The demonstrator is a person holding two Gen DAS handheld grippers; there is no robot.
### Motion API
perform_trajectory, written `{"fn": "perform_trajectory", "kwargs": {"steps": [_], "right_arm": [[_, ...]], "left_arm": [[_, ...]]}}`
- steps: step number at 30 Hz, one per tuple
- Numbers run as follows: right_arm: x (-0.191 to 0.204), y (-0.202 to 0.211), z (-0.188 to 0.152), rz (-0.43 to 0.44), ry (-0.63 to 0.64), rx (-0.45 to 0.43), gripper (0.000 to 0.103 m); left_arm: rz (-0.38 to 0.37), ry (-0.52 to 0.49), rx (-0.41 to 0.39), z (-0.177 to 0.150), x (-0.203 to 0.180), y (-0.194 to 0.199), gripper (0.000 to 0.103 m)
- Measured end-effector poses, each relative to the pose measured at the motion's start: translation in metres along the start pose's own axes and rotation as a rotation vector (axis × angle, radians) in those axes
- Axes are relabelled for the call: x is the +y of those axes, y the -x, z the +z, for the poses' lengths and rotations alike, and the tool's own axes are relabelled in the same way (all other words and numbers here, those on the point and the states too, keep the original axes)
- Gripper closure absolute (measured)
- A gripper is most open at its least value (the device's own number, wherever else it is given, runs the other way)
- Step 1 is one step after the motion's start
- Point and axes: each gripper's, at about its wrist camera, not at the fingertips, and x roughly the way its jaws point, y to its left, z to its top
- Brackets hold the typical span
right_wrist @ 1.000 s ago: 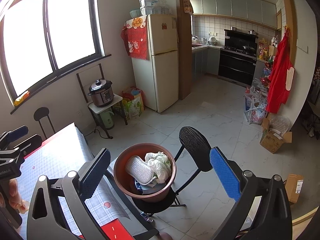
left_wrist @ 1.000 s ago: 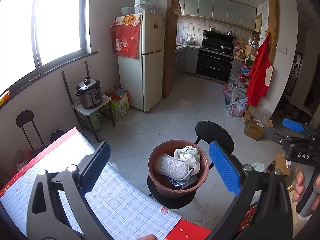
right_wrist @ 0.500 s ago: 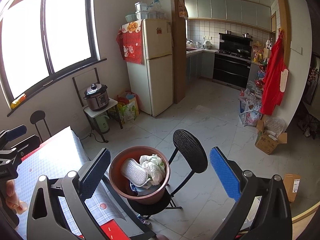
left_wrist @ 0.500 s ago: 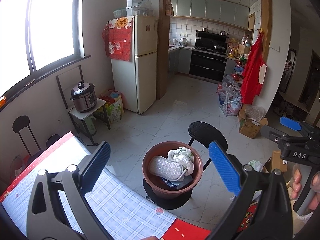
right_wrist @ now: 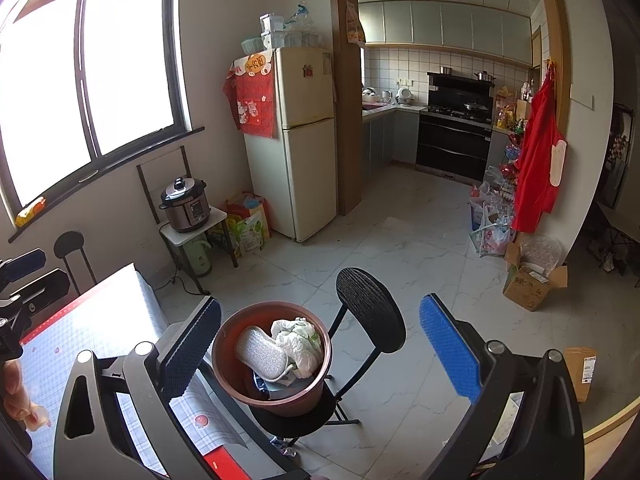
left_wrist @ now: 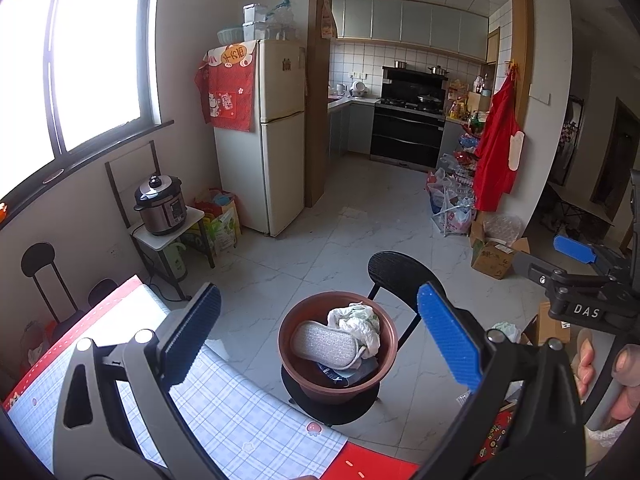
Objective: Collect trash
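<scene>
A brown round bin stands on the seat of a black chair beside the table. Inside lie a grey textured pad, a crumpled white bag and dark scraps. My left gripper is open, held above and short of the bin, with nothing between its fingers. My right gripper is open too and holds nothing. The right gripper also shows at the right edge of the left wrist view.
A table with a checked cloth and red border lies at lower left. Further off stand a fridge, a pressure cooker on a small stand, cardboard boxes and bags along the right wall. Open tiled floor lies behind the chair.
Both grippers have drawn back and lifted slightly, so the bin and chair appear a little smaller and lower. Both stay open and hold nothing.
</scene>
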Motion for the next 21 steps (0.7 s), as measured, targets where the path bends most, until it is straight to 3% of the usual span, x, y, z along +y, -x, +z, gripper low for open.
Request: {"fn": "perform_trajectory", "kwargs": {"steps": [9,21], "right_arm": [[-0.001,-0.003,0.004,-0.019,0.004,0.0,0.006],[-0.001,-0.008,0.008,-0.016,0.004,0.015,0.006]], "left_arm": [[-0.021,0.005,-0.007,0.0,0.001,-0.003,0.006],[0.006,0.045,0.014,0.003,0.015,-0.013,0.006]]}}
